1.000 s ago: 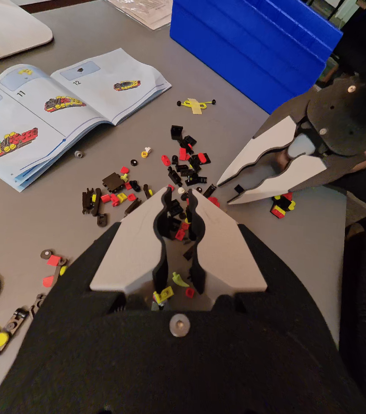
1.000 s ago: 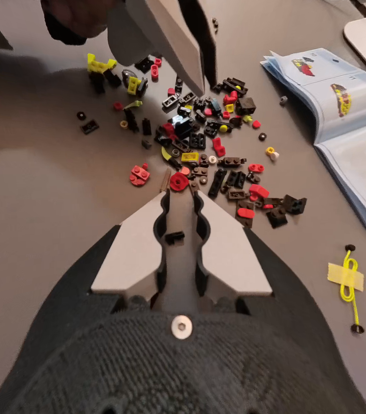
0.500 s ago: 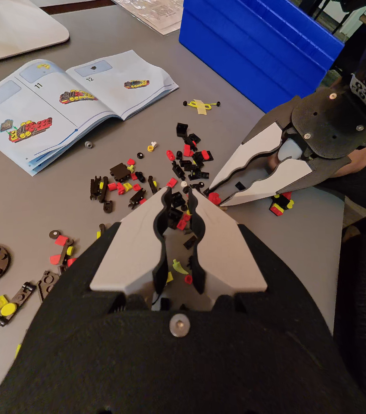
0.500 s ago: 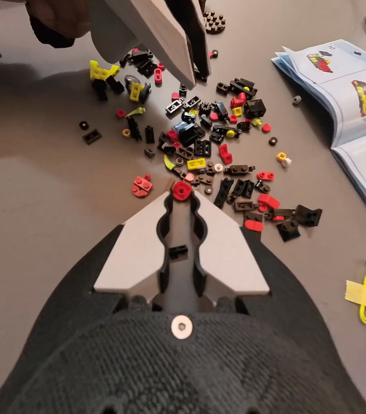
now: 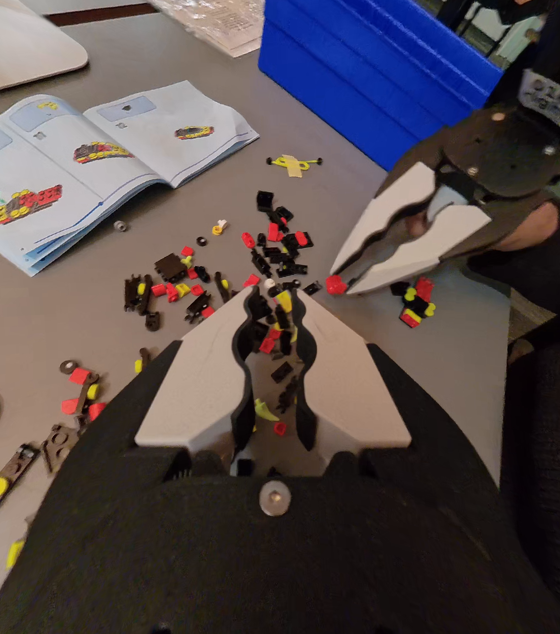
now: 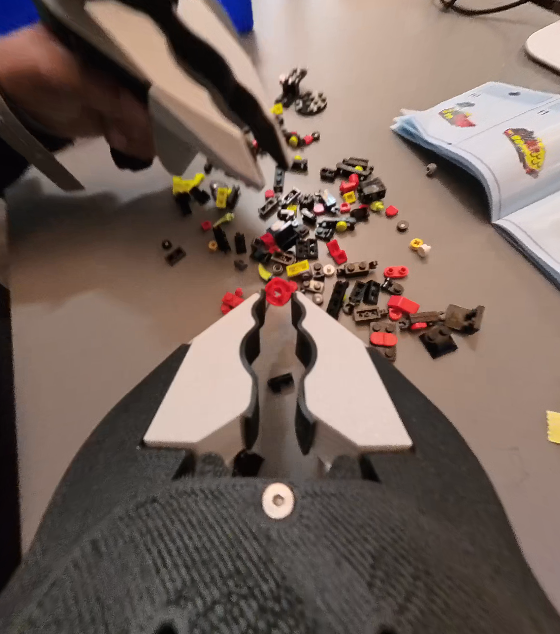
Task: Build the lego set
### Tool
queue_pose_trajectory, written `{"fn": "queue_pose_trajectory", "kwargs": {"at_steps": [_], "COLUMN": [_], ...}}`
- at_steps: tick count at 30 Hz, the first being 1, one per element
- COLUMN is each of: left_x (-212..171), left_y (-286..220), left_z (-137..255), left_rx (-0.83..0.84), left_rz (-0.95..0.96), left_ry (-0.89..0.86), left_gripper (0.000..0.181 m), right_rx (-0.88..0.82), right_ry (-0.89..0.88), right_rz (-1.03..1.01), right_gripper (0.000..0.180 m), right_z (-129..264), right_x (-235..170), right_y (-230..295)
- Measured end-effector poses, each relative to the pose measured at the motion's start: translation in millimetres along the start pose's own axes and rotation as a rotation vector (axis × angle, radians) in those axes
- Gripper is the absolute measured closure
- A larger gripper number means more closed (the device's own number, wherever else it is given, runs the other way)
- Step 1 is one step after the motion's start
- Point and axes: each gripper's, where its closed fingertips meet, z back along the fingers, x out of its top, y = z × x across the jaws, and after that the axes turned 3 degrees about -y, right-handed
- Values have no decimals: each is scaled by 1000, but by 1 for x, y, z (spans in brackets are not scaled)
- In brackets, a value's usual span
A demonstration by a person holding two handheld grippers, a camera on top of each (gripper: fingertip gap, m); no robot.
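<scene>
**On the Counter: Right Claw Holds One Red Piece**

On the grey counter (image 5: 66,319) lies one open instruction booklet (image 5: 100,164), one blue bin (image 5: 357,75) and one scatter of black, red and yellow lego pieces (image 6: 323,247). The right claw (image 6: 277,298) is closed on one round red piece (image 6: 277,291), which lay loose a second ago. The left claw (image 5: 273,295) hovers above the pieces, parted and empty. Booklet writing is too blurred to read.
</scene>
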Motion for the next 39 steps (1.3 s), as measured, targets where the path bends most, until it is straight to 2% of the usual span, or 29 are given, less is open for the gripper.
{"fn": "queue_pose_trajectory", "kwargs": {"at_steps": [1,8,14,21,28,33,39], "left_x": [2,-11,-19,-19,-42,-44,-38], "left_y": [-7,-51,-48,-55,-46,-38,-17], "left_z": [-1,-9,-15,-14,-20,-20,-17], "left_rx": [-32,-167,-34,-74,-67,-37,64], "left_rz": [-14,-273,-543,-544,-520,-501,-449], "left_ry": [-8,52,96,90,220,237,227], "left_gripper": [162,145,146,156,161,167,169], "right_rx": [3,107,184,241,138,101,240], "right_ry": [-25,-145,-113,-144,-75,-13,82], "right_rz": [-33,-222,-269,-315,-263,-122,115], "right_gripper": [167,167,166,168,170,167,162], "right_z": [1,7,3,4,4,9,20], "right_x": [3,19,15,22,8,0,-18], "right_y": [-2,3,15,26,9,5,35]}}
